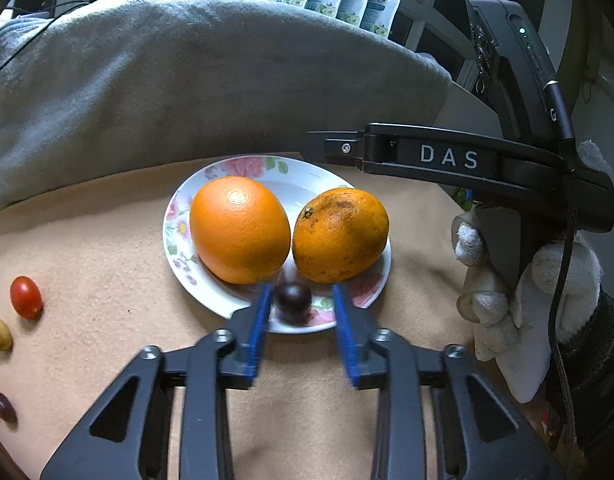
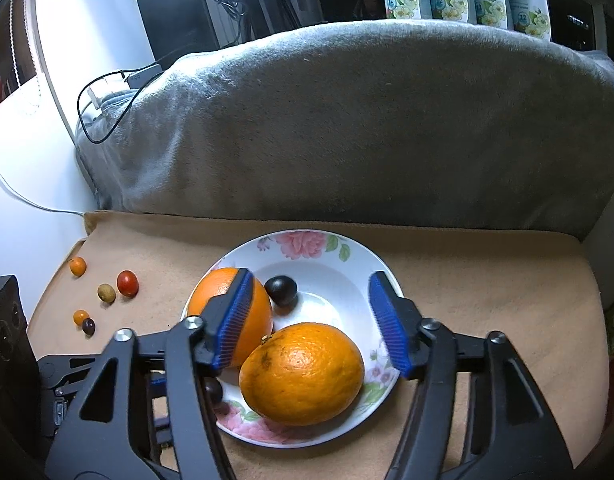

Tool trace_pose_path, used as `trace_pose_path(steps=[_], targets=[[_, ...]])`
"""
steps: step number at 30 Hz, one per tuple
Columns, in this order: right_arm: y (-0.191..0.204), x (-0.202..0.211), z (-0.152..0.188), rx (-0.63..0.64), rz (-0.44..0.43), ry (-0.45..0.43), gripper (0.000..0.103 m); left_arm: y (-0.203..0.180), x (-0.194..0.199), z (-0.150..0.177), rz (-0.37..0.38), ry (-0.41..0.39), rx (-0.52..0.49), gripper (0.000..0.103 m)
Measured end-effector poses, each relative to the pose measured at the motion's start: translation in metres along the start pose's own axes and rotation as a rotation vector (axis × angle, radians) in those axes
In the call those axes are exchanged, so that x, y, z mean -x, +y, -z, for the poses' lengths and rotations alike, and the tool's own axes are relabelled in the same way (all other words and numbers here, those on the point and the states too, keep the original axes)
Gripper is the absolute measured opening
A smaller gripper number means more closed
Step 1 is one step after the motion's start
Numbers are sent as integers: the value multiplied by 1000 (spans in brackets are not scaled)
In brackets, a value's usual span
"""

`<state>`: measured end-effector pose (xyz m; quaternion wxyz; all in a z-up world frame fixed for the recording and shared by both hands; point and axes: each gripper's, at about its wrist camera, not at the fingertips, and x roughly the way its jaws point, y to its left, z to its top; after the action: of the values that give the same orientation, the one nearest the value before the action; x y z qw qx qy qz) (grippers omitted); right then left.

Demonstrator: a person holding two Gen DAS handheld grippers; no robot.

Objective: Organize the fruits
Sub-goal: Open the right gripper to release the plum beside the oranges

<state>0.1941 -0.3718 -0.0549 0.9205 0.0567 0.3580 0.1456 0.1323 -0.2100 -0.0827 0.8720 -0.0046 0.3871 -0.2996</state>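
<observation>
1. The left gripper [image 1: 303, 300] hangs over the near rim of a floral plate [image 1: 211, 304], its blue pads parted around a small dark round fruit [image 1: 293, 300]; the left pad sits right against the fruit, the right pad [image 1: 343, 316] stands clear, so nothing is clamped.
2. The right gripper [image 2: 311, 320] stands wide open above the same plate [image 2: 335, 264], gripping nothing; a blemished orange [image 2: 303, 372] lies below and between its pads.
3. A smoother orange [image 2: 227, 292] is partly hidden behind the right gripper's left pad [image 2: 233, 320]; a second dark fruit [image 2: 213, 390] at the plate's edge is largely covered by the gripper frame.
4. In the left wrist view the two oranges lie side by side and nearly touching, the smooth one [image 1: 239, 228] left of the blemished one [image 1: 339, 236].
5. Well apart on the tan cloth [image 2: 487, 280] lie a red cherry tomato [image 2: 127, 283], a yellowish-brown one [image 2: 106, 293], two small orange ones [image 2: 78, 266] [image 2: 80, 316] and a dark one [image 2: 88, 326]; their kinds are hard to make out.
6. A gloved hand [image 1: 519, 300] grips the right tool, cut off at the left wrist view's edge.
</observation>
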Motion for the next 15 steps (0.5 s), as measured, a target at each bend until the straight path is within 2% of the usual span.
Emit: trace_pose_path(steps=[3, 6, 9, 15], targets=[[0, 2, 0, 0, 6, -6, 80, -2, 2, 0, -7, -11, -9, 56], [1, 4, 1, -5, 8, -10, 88, -4, 4, 0, -20, -17, -17, 61], [0, 7, 1, -11, 8, -17, 91, -3, 5, 0, -35, -11, -12, 71], [0, 15, 1, -28, 6, -25, 91, 0, 11, 1, -52, -8, 3, 71]])
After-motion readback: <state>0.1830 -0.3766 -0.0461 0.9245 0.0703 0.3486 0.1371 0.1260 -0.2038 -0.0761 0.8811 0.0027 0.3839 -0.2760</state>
